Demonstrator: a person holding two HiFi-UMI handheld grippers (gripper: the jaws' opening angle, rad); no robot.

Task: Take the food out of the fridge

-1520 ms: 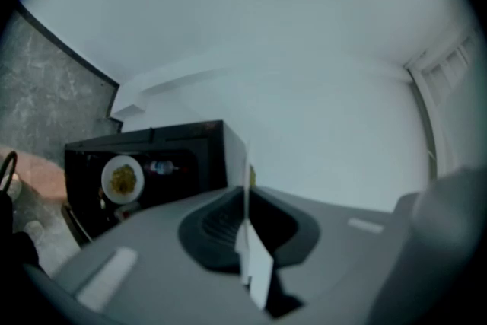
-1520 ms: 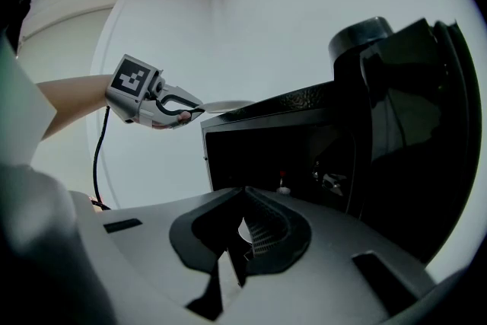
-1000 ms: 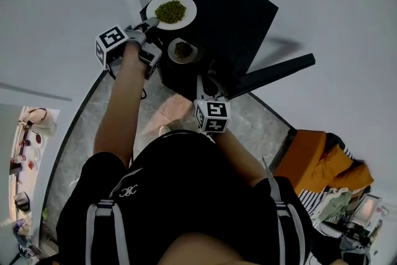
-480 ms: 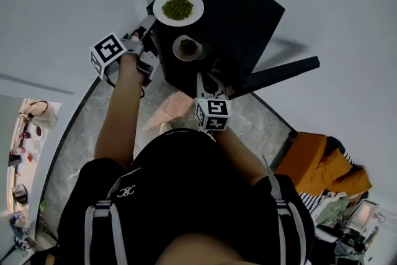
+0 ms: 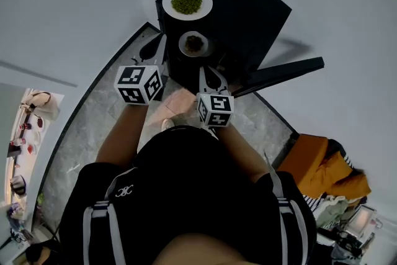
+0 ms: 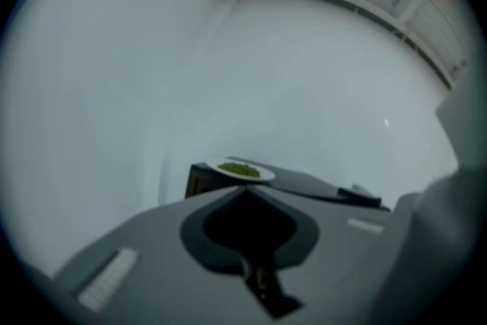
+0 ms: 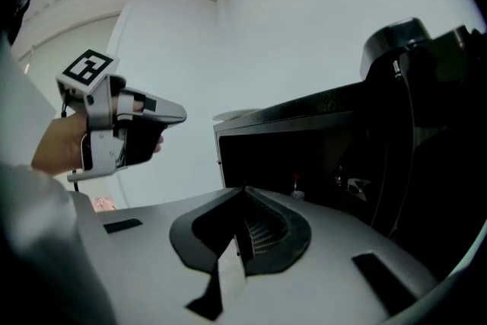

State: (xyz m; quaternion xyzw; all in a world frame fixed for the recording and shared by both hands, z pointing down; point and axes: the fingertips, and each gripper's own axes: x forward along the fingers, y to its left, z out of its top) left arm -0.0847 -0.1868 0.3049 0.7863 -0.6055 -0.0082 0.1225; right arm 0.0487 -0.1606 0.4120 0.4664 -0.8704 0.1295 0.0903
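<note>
Green food (image 5: 187,3) on a white plate (image 5: 206,4), out and up on top of the black fridge (image 5: 248,3).
Look at the left claw (image 5: 161,46), left of the middle of the head view: back from the plate now and apart from it, not at its rim as a second ago. Has just been closing its jaws, tips together, with nothing between them. Means one plate put down and let go. Look at the right claw (image 5: 209,69) in the middle: shut too, holding nothing, pointing into the open fridge, with the door (image 5: 279,74) out to the right. Spot a small dish (image 5: 183,45) of dark food (image 5: 194,43) just under the white plate in the picture, maybe in the open front of the fridge, hard to tell. Looks like the next food to take out.
</note>
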